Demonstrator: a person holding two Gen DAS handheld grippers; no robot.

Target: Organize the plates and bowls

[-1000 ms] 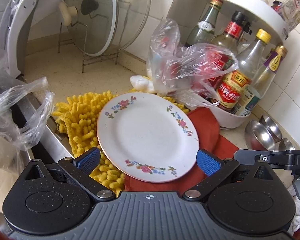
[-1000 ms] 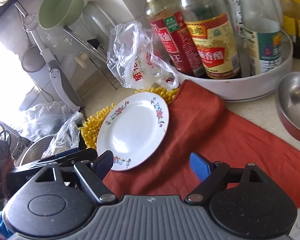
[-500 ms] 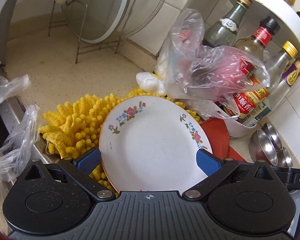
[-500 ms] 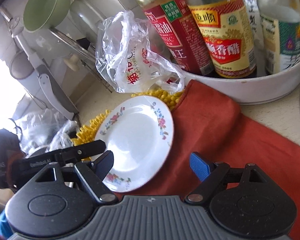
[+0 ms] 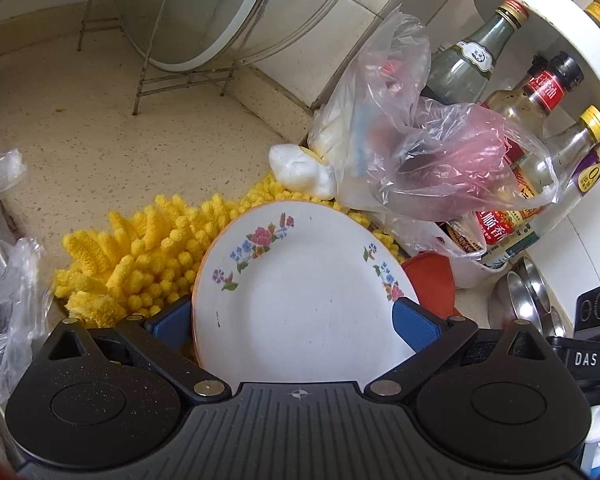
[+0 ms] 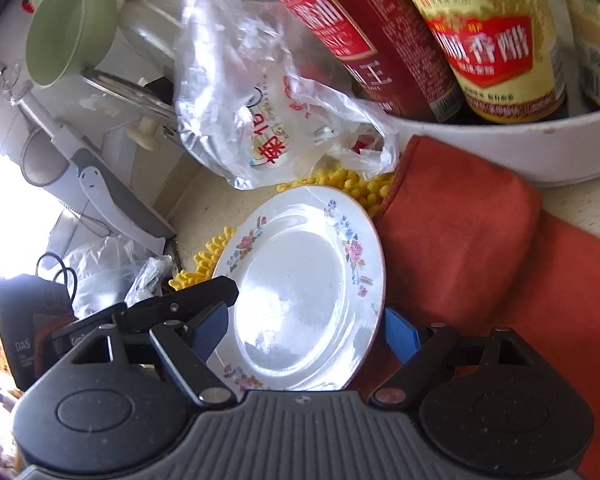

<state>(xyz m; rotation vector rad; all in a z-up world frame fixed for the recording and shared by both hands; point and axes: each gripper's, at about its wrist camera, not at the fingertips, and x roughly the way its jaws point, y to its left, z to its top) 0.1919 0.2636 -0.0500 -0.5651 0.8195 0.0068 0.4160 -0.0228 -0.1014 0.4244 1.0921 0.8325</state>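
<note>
Left and right wrist views, kitchen counter. The floral-rimmed white plate lies partly on a yellow chenille mat and partly on an orange-red cloth, between the sink side and a white round bottle rack.

Left gripper: jaws spread wide, one blue pad on each side of the plate's near part; the left pad sits just beside the rim, and the right pad overlaps the rim in the view. Whether either pad touches the plate cannot be told. Nothing is clamped.

Right gripper: jaws likewise spread wide, straddling the plate's near edge from the opposite side, with the black arm of the left gripper visible at its left. Contact cannot be told here either.

Behind the plate stands a crumpled clear plastic bag against sauce and vinegar bottles in the rack. Small stainless steel bowls sit on the counter beside the rack. A glass pot lid stands in a wire holder.
</note>
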